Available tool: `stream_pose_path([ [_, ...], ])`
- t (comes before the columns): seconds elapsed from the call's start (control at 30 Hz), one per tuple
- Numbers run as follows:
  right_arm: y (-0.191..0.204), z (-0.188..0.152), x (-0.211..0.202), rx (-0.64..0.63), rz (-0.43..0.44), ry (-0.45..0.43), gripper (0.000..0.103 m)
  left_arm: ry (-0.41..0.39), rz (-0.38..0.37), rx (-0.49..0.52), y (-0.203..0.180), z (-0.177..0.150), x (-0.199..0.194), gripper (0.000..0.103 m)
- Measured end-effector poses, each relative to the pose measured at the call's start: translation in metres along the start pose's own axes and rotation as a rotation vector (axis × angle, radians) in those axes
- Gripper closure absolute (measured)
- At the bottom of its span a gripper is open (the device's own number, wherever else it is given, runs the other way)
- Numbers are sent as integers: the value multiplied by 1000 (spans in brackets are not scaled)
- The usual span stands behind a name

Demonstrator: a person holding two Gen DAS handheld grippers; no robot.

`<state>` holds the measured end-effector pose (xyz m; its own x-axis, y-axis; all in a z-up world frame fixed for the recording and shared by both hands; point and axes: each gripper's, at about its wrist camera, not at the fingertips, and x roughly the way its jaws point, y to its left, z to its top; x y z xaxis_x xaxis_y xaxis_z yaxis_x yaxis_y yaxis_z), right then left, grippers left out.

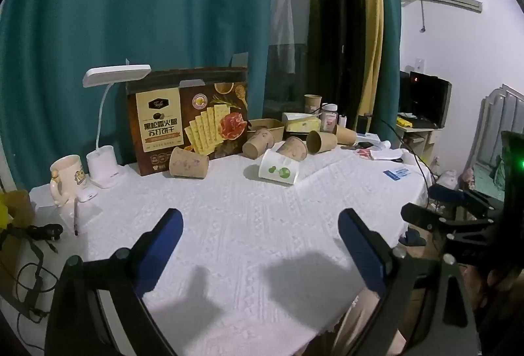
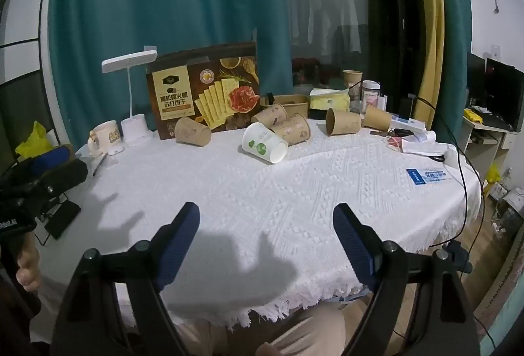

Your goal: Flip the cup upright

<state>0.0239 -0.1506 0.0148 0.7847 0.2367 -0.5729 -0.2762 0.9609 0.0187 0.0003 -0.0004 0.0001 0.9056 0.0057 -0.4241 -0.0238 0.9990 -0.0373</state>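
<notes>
Several paper cups lie on their sides at the far side of the white tablecloth. A white cup with green print lies nearest, its mouth toward the right. Brown cups lie around it: one by the box, a pair behind the white cup, and others further right. My left gripper and my right gripper hover open over the near part of the table, far from the cups, with nothing between their fingers.
A cracker box, a white desk lamp and a mug stand at the back left, with cables at the left edge. Containers and a jar crowd the back right. A blue card lies near the fringed right edge.
</notes>
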Motion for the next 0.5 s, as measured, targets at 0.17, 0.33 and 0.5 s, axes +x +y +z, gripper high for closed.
stream_pose_path([
  [0.17,-1,-1,-1,1,1,-14,21,-4,2,2,0,0,0,7],
  [0.33,-3,-1,0,4,3,-10,21,-3,6,0,0,0,2,7],
  [0.5,-4,0,1,4,1,-8,21,-8,-1,0,0,0,0,7],
])
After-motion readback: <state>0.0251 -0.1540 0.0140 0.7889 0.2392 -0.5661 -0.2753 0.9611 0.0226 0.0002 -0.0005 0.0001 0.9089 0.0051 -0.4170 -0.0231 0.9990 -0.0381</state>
